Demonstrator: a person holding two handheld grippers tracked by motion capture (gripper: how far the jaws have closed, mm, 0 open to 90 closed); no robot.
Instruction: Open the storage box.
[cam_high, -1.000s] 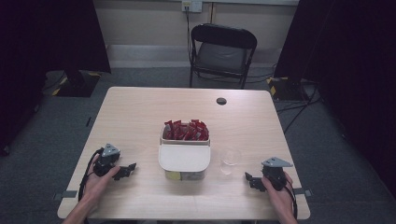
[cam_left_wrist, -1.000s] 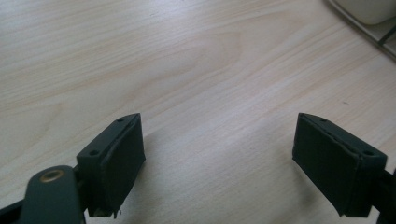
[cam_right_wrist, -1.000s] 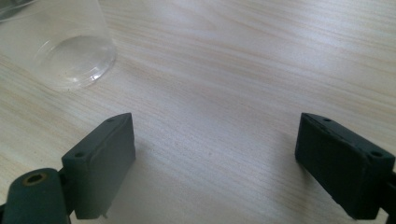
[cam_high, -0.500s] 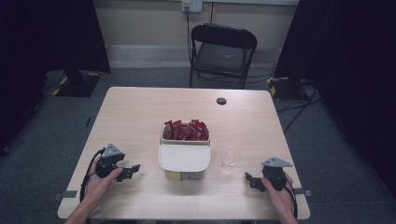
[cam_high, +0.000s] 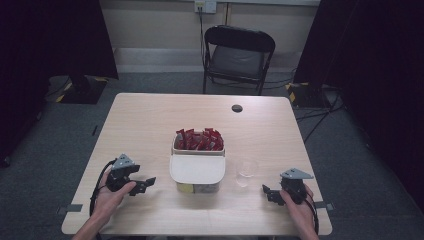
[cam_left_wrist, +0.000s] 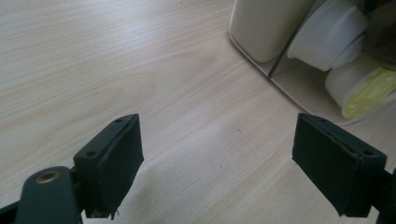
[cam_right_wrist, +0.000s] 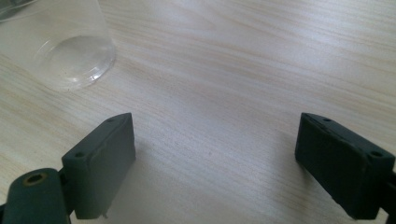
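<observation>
On the pale wood-grain surface (cam_high: 150, 125), near its front edge: left gripper (cam_high: 142, 185) and right gripper (cam_high: 267, 192), each resting low in a hand, jaws spread wide and empty in both gripper views. At centre, between the two: cream-coloured rectangular plastic organiser box (cam_high: 197, 170), rear compartment packed with red foil sachets (cam_high: 199, 140), front covered by a flat cream lid. Seen through the left gripper view: open side of the box (cam_left_wrist: 299, 70) with white and yellow-labelled small tubs inside. Just right of the box, nearest the right gripper: clear, thin-walled plastic cup (cam_high: 246, 171), upright and empty, also at upper left of the right gripper view (cam_right_wrist: 60, 46). Probably very light, flexible and smooth-sided, so likely to tip, skid or buckle under a hard squeeze. Best taken across the mid-wall with gentle closure, or by pinching the rim. Beyond the surface: black folding chair (cam_high: 237, 55).
</observation>
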